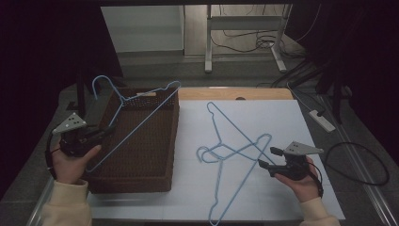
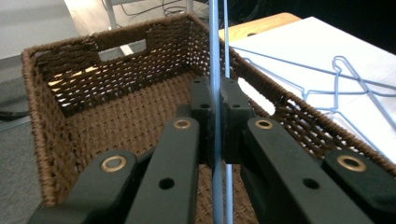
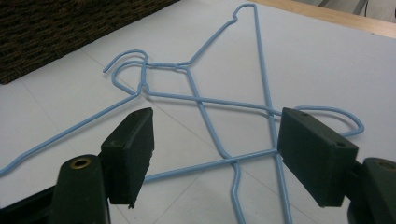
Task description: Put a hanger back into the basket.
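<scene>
While the left claw (image 1: 109, 130) clamps one hanger (image 1: 136, 120) over the basket (image 1: 141, 183), seemingly not yet down, two hangers (image 1: 230, 150) lie before the open right claw (image 1: 268, 157).

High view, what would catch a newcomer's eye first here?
Probably the light blue wire hanger slanting over the brown woven basket at the table's left, pinched in the shut left gripper. Next, two more blue hangers lie crossed on the white sheet, with the right gripper open beside them.

Dim room, dark edges, slight blur
</scene>
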The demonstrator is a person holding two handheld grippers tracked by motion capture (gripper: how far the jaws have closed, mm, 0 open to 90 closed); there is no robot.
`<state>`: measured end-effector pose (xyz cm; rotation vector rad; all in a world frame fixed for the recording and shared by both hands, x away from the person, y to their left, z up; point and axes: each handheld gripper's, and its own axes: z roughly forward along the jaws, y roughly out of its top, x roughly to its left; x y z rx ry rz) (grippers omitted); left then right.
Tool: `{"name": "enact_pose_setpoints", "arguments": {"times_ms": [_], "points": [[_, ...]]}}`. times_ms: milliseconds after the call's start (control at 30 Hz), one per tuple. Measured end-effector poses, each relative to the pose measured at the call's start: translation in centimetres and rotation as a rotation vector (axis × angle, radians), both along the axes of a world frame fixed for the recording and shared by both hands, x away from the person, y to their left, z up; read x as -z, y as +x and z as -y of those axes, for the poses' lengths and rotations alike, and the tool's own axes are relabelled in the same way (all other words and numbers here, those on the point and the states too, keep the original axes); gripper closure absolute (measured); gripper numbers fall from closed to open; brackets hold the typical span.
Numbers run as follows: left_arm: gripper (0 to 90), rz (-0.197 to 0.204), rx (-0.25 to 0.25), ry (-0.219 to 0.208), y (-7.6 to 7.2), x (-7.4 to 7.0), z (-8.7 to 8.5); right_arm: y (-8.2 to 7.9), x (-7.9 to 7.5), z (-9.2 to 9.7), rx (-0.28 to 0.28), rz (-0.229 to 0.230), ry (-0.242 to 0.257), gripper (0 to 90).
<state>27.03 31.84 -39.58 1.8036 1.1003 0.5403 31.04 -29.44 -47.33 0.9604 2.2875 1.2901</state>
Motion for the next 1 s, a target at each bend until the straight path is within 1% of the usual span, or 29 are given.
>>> {"name": "enact_pose_setpoints", "arguments": {"times_ms": [67,300,433,533,667,800,900,967,1000], "points": [[86.3,-0.006,-0.008,0.007,0.1,0.1,-0.2,0.0,0.0,0.0,-0.002,-0.001,-0.002,27.7],[86.4,-0.021,-0.036,0.008,0.3,0.6,-1.1,0.0,0.1,0.0,-0.005,-0.005,-0.004,27.7],[86.4,-0.035,-0.038,0.013,0.8,0.9,-1.3,0.1,0.1,0.0,-0.005,-0.007,-0.004,27.6],[86.4,-0.049,-0.034,0.003,1.3,1.1,-1.2,0.1,0.1,0.0,-0.006,-0.008,-0.001,27.6],[86.3,-0.064,-0.032,0.03,2.4,1.2,-0.9,0.1,0.2,-0.1,-0.01,-0.011,-0.003,27.5],[86.4,-0.094,-0.04,0.026,3.7,1.4,-0.9,0.1,0.2,-0.2,-0.016,-0.011,-0.007,27.5],[86.4,-0.119,-0.043,0.053,4.3,1.9,-0.8,0.0,0.2,-0.3,-0.023,-0.012,-0.008,27.5],[86.3,-0.125,-0.04,0.06,4.4,2.0,-0.8,0.0,0.3,-0.3,-0.025,-0.012,-0.013,27.4],[86.3,-0.142,-0.029,0.075,4.7,2.3,-0.5,0.0,0.3,-0.3,-0.023,-0.014,-0.013,27.4]]}}
